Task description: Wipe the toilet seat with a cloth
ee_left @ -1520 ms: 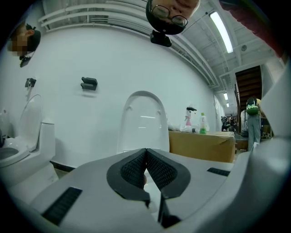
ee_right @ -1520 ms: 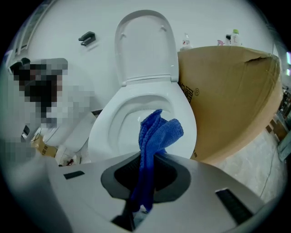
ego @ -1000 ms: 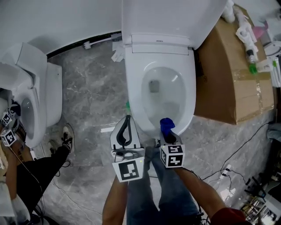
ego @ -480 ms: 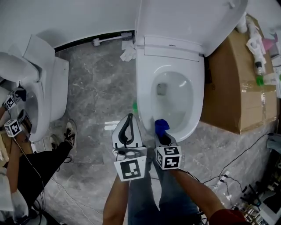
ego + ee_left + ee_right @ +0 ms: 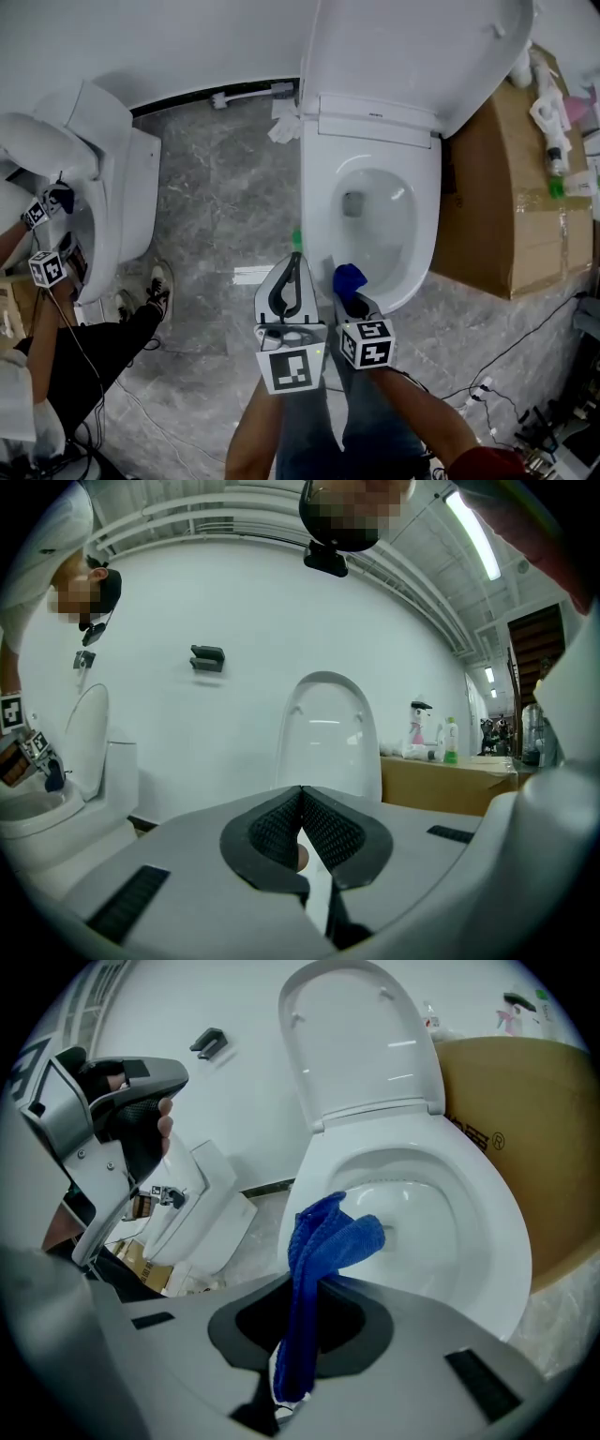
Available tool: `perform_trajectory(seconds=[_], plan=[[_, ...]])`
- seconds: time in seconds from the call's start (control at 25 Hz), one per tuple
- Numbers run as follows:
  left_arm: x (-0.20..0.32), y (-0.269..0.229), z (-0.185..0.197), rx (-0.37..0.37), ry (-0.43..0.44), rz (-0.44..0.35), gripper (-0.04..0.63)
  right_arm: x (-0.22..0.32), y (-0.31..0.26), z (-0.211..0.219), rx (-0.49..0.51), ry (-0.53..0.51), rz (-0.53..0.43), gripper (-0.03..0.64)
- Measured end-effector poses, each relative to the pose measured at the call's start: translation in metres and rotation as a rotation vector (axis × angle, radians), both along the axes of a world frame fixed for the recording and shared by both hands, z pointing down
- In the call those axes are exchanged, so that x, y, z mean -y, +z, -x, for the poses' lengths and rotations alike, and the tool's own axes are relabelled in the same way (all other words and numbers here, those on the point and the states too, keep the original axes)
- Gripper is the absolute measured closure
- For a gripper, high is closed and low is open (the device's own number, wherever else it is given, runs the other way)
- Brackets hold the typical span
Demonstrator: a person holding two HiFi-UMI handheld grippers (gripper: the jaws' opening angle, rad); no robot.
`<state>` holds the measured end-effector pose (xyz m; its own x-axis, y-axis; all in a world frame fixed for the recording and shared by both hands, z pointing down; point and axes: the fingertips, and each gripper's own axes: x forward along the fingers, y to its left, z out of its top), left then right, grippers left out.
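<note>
Your right gripper [image 5: 349,298] has its jaws clamped on the blue cloth [image 5: 349,277]. It's a nubby, towelling-like rag, bunched into a soft folded wad that sticks out past the dark jaw pads. In the right gripper view the cloth [image 5: 321,1241] runs down through the jaw gap as a narrow strip and flops over at the top.

The cloth sits low in the centre of the head view, right at the near left curve of the toilet seat [image 5: 320,220]. Whether it presses on the seat, I can't tell from here. The seat is a smooth, glossy white oval ring, and the rounded lid [image 5: 412,56] stands raised behind it at the top of the frame.

Your left gripper [image 5: 294,264] is just left of the right one, over the floor beside the bowl. In the left gripper view its black, cross-hatched pads meet edge to edge, so the left gripper [image 5: 302,808] is fully closed with nothing between.

The floor [image 5: 216,187] is grey veined marble. A brown cardboard box [image 5: 497,216] sits against the toilet on the right of the frame. On the left is a second white toilet [image 5: 103,187].
</note>
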<state>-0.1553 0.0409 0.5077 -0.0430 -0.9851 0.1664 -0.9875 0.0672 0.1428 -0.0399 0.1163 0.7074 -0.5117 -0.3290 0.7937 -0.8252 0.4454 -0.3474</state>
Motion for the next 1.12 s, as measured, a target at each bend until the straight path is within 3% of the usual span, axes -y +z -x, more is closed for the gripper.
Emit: perform_trajectory(seconds=[0.32, 0.8, 1.12], plan=[[0.016, -0.052, -0.003, -0.011, -0.028, -0.004, 0.580, 0.036, -0.090, 0.002, 0.139, 0.064, -0.154, 0.560], [0.030, -0.192, -0.026, -0.005, 0.019, -0.032, 0.580, 0.094, -0.296, -0.035, 0.208, 0.116, -0.487, 0.560], [0.023, -0.280, -0.047, 0.036, 0.048, -0.039, 0.580, 0.120, -0.425, -0.066, 0.244, 0.166, -0.656, 0.560]])
